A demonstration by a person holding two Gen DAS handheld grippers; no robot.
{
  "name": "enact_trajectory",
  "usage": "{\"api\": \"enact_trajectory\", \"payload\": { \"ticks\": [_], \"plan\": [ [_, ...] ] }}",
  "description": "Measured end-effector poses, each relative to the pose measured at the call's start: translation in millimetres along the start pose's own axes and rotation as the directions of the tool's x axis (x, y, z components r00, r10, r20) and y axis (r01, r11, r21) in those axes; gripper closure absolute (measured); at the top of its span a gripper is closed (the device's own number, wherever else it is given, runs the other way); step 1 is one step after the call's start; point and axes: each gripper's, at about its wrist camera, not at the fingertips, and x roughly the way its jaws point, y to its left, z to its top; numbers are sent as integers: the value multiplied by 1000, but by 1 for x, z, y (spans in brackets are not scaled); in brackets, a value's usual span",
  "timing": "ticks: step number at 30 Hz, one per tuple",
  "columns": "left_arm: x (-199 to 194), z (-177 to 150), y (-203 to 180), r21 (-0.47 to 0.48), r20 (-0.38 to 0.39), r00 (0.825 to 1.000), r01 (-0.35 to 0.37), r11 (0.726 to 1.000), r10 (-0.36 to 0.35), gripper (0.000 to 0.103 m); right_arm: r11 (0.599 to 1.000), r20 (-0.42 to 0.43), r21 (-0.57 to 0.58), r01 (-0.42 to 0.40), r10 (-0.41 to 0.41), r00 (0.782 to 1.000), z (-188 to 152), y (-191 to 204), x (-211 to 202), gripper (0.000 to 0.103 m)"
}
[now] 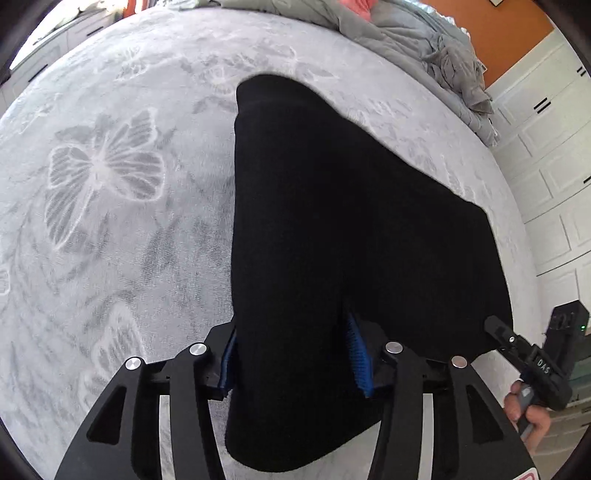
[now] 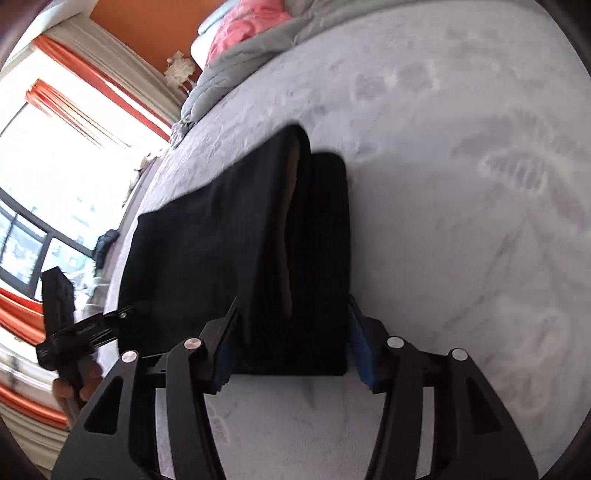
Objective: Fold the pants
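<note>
Black pants [image 1: 332,221] lie folded on a grey butterfly-patterned bedspread [image 1: 110,184]. My left gripper [image 1: 291,354] has its blue-padded jaws apart, with the near edge of the pants between them and hanging down past them. My right gripper [image 2: 291,343] also has its jaws apart around the pants [image 2: 229,236] at their other near corner. Whether either one pinches the cloth cannot be told. The right gripper also shows in the left wrist view [image 1: 524,354], and the left gripper in the right wrist view [image 2: 92,328].
A crumpled grey duvet [image 1: 424,48] and a pink cloth [image 2: 247,26] lie at the far end of the bed. White cabinet doors [image 1: 546,166] stand on the right. A window with orange curtains [image 2: 55,166] is on the left.
</note>
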Motion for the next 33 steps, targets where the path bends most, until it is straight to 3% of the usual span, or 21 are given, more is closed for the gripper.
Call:
{"api": "enact_trajectory", "payload": {
  "ticks": [1, 3, 5, 7, 9, 11, 13, 15, 16, 20, 23, 25, 26, 28, 30, 31, 33],
  "plan": [
    [-10, 1, -7, 22, 27, 999, -30, 999, 29, 56, 994, 82, -90, 67, -59, 995, 10, 18, -12, 51],
    [-27, 1, -21, 56, 113, 991, -85, 995, 78, 52, 961, 151, -235, 148, -114, 982, 29, 51, -14, 51],
    [-30, 1, -32, 92, 174, 974, -161, 983, 143, 48, 954, 129, -259, 153, -123, 984, 55, 59, 9, 50],
    [-22, 6, -40, 128, 185, 965, -211, 969, 186, 48, 961, 38, -222, 162, -157, 987, 80, 50, 54, 50],
    [-14, 7, -41, 129, 181, 959, -243, 961, 218, 48, 971, -45, -173, 162, -172, 984, 86, 41, 88, 92],
    [-9, 11, -39, 143, 190, 948, -284, 948, 255, 48, 967, 12, -198, 160, -161, 987, 87, 49, 74, 95],
    [-9, 10, -35, 150, 188, 947, -290, 945, 261, 48, 971, 88, -211, 115, -99, 991, 90, 51, 56, 95],
    [-5, 9, -34, 155, 177, 949, -287, 945, 259, 48, 950, 2, -219, 224, -229, 973, 85, 34, 77, 88],
    [-3, 9, -33, 156, 164, 956, -268, 951, 243, 48, 950, -1, -205, 234, -239, 971, 80, 29, 76, 88],
    [-2, 5, -32, 138, 167, 956, -263, 955, 240, 48, 942, 191, -251, 221, -175, 966, 50, 67, 4, 88],
    [-4, -1, -31, 125, 160, 960, -252, 960, 232, 48, 943, 137, -293, 160, -124, 983, 19, 78, -2, 88],
    [-7, -5, -33, 127, 159, 960, -251, 959, 230, 48, 920, 45, -323, 222, -220, 975, 0, 66, 30, 93],
    [-10, -7, -33, 128, 160, 960, -250, 960, 229, 48, 915, 47, -330, 233, -230, 972, -7, 59, 38, 93],
    [-14, -11, -34, 123, 156, 963, -241, 963, 221, 48, 930, 71, -286, 230, -219, 973, -11, 64, 13, 91],
    [-19, -15, -36, 127, 163, 962, -240, 962, 219, 48, 950, 141, -260, 173, -140, 980, -15, 76, -22, 91],
    [-22, -18, -36, 127, 161, 963, -237, 963, 215, 48, 947, 163, -266, 180, -140, 977, -19, 79, -34, 91],
    [-25, -23, -35, 122, 152, 968, -218, 968, 198, 48, 926, 155, -278, 253, -217, 964, -24, 74, -32, 89]
  ]
}}
